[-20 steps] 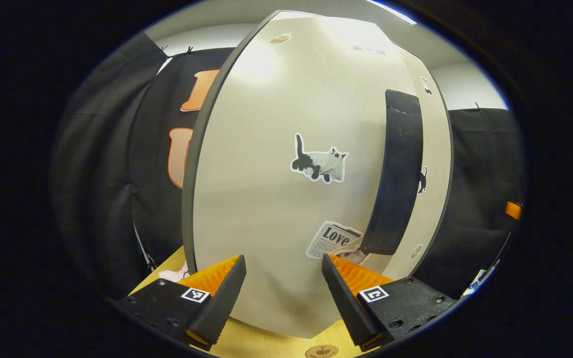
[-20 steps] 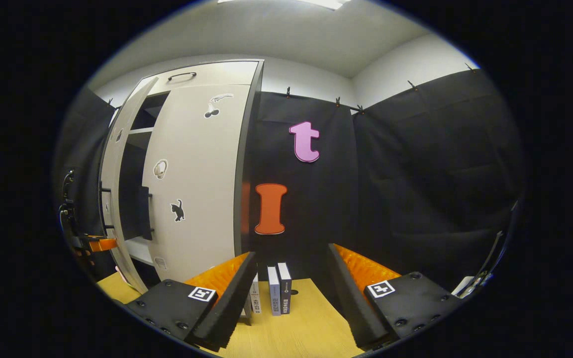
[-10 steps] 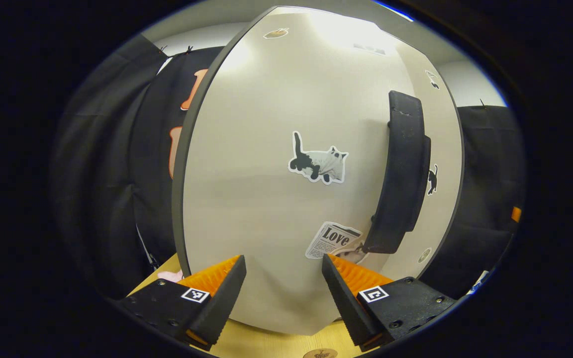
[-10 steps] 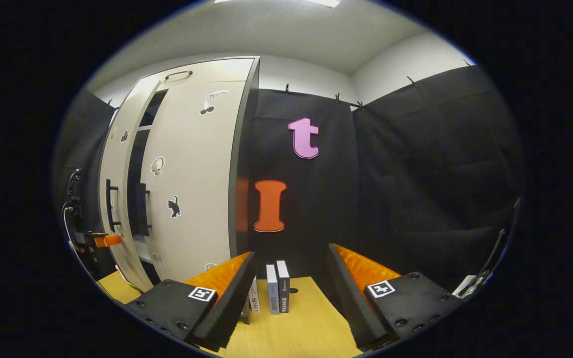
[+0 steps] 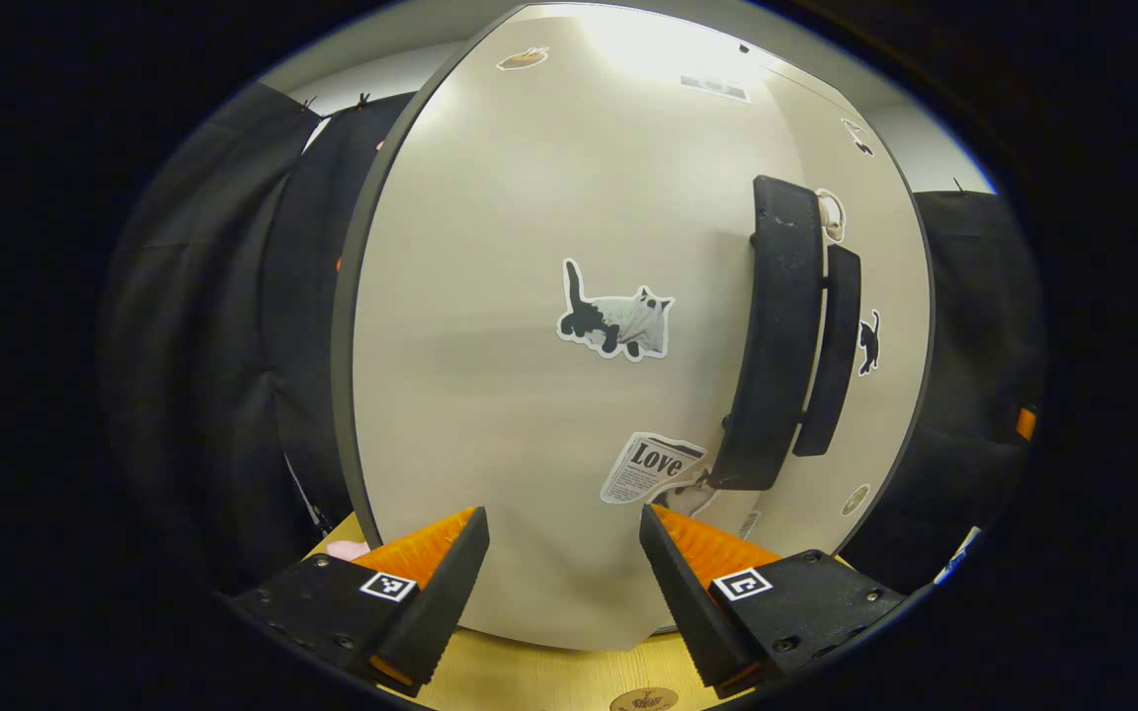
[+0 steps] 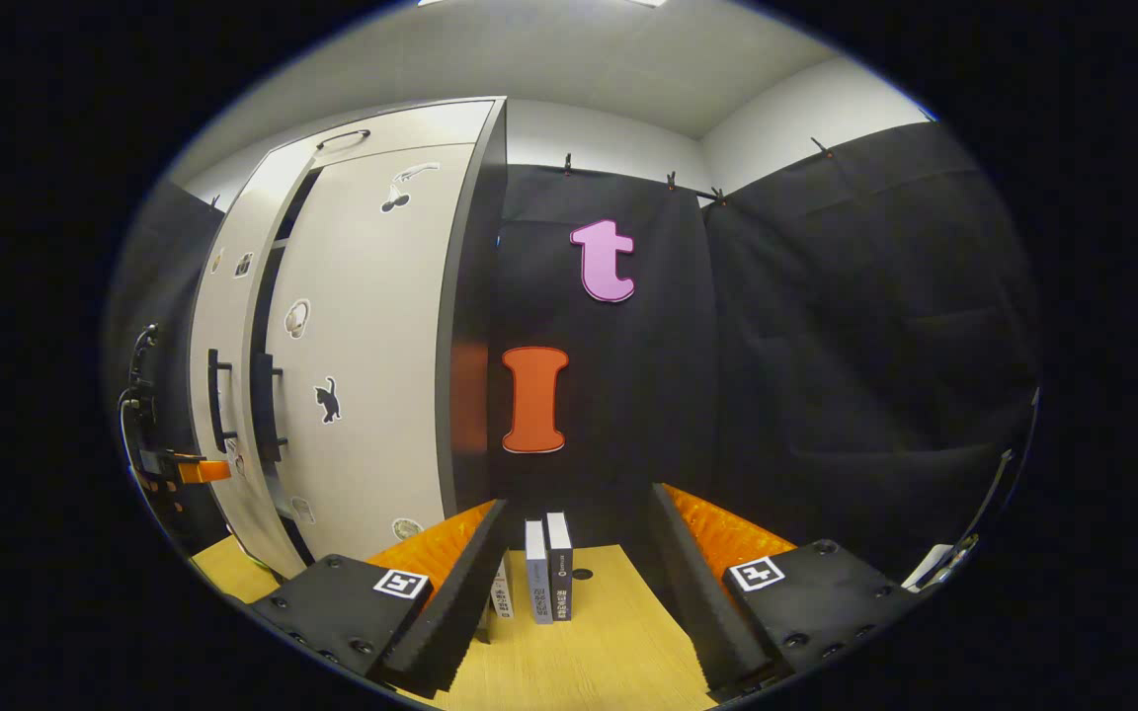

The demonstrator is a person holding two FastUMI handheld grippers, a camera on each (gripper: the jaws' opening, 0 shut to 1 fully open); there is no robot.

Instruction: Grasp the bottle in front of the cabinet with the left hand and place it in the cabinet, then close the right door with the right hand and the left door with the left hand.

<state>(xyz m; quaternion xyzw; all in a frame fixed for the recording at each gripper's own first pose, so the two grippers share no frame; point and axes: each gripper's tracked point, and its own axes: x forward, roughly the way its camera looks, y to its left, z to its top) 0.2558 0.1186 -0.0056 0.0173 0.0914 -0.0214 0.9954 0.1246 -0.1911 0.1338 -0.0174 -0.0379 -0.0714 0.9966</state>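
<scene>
The left gripper (image 5: 563, 558) has its two fingers spread apart with nothing between them, their tips close against the face of the left door (image 5: 529, 296), though contact cannot be judged. That door carries a cat sticker (image 5: 616, 322) and a newspaper sticker (image 5: 650, 468), and two dark vertical handles stand side by side – the left door's handle (image 5: 776, 336) and the right door's handle (image 5: 831, 351). In the right gripper view the cabinet (image 6: 352, 326) shows two doors, the right door (image 6: 371, 346) shut flush and a narrow dark gap between the pair. The right gripper (image 6: 577, 553) hangs with fingers spread and empty over the wooden table (image 6: 609, 652), well apart from the cabinet. Two upright books (image 6: 547, 581) stand beyond it. The bottle is hidden behind the doors – its place cannot be seen.
</scene>
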